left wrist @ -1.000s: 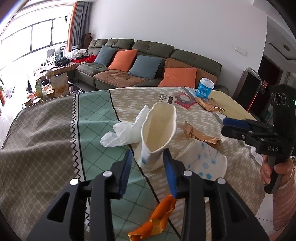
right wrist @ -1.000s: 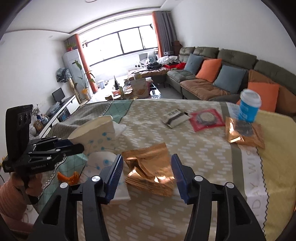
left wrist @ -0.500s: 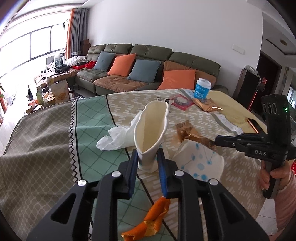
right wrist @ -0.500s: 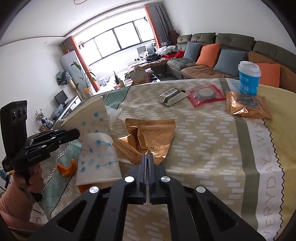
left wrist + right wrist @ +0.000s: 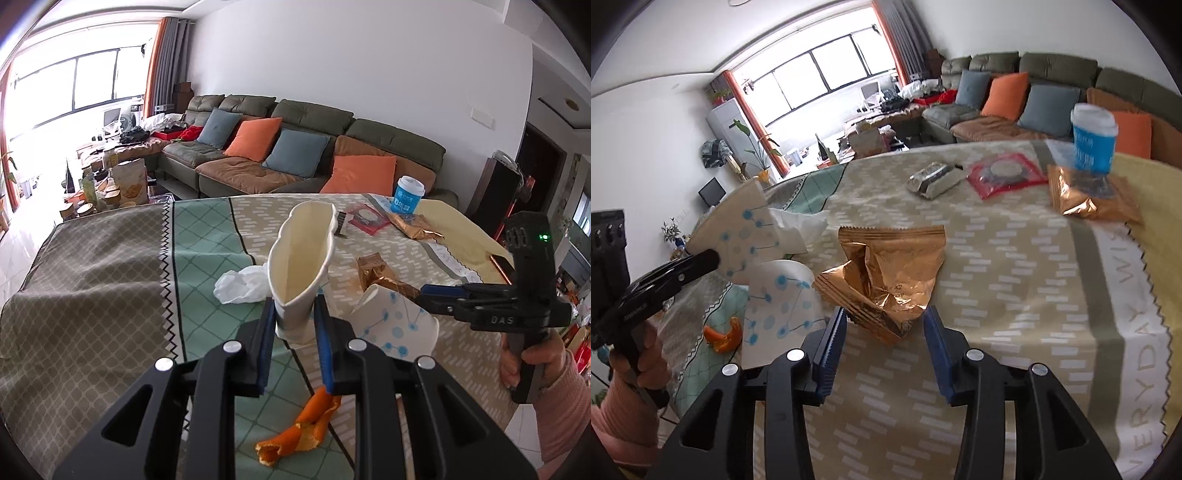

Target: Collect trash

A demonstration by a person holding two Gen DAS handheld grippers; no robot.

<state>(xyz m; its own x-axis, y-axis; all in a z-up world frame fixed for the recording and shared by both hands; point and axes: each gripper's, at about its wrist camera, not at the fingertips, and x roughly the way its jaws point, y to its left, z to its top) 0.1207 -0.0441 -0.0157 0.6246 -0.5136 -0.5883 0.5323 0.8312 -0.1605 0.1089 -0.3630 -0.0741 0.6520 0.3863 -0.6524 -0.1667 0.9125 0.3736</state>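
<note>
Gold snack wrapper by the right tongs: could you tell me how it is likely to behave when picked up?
The gold wrapper is creased and crumpled, so it is probably thin, floppy and very light. Its shiny foil surface may slip in a loose grip. It has no round form, so rolling seems unlikely.

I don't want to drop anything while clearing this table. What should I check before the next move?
1. Left gripper grip on crushed paper cup: ok, pads press both sides near its base.
2. Right gripper grip on gold wrapper: not ok, the jaws stand open with the wrapper between them, unclamped.
3. Second paper cup clear of the right gripper's closing path: cannot tell, it lies right beside the wrapper.
4. Bin or bag in sight: not ok, none in either view.
5. Other trash collected: not ok, orange peel and tissue lie on the table.
</note>
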